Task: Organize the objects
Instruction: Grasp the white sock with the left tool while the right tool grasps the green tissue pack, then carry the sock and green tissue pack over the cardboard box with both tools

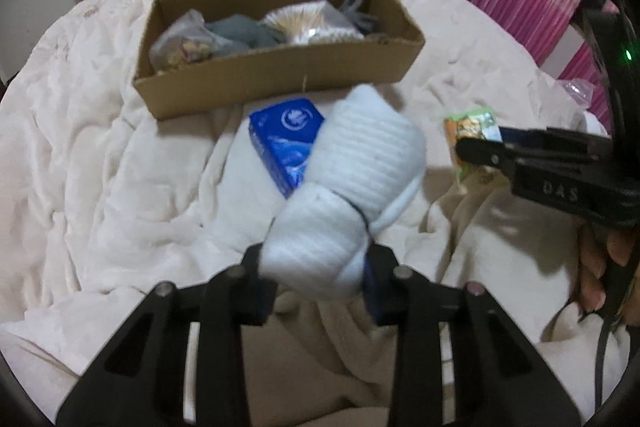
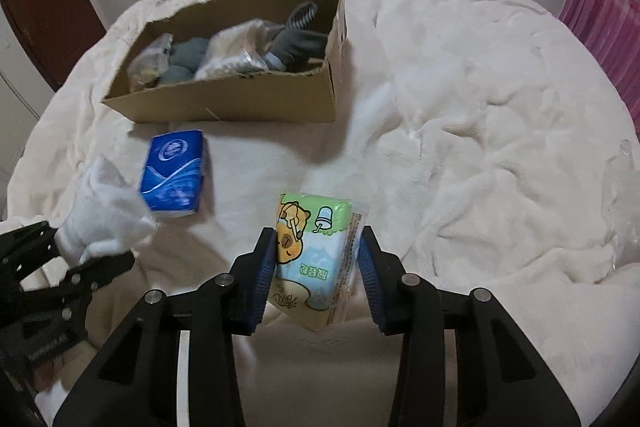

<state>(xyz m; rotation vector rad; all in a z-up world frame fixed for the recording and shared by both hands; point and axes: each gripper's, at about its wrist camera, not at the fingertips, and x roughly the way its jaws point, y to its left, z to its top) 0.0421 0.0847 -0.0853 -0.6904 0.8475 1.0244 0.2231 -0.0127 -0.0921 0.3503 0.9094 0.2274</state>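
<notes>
Dim, motion-blurred, fisheye-warped edges

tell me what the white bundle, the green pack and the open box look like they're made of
White bundle: soft knit fabric, matte, going by its ribbed rows; likely rolled socks.
Green pack: thin glossy plastic film with a printed cartoon and a clear sealed edge; probably tissues inside.
Open box: brown corrugated cardboard, matte, with ragged torn top edges.

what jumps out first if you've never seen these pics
Each gripper already holds something above the cream blanket: the left gripper clamps a rolled white sock, the right gripper a green cartoon tissue pack. A blue tissue pack lies loose before the part-filled cardboard box.
</notes>
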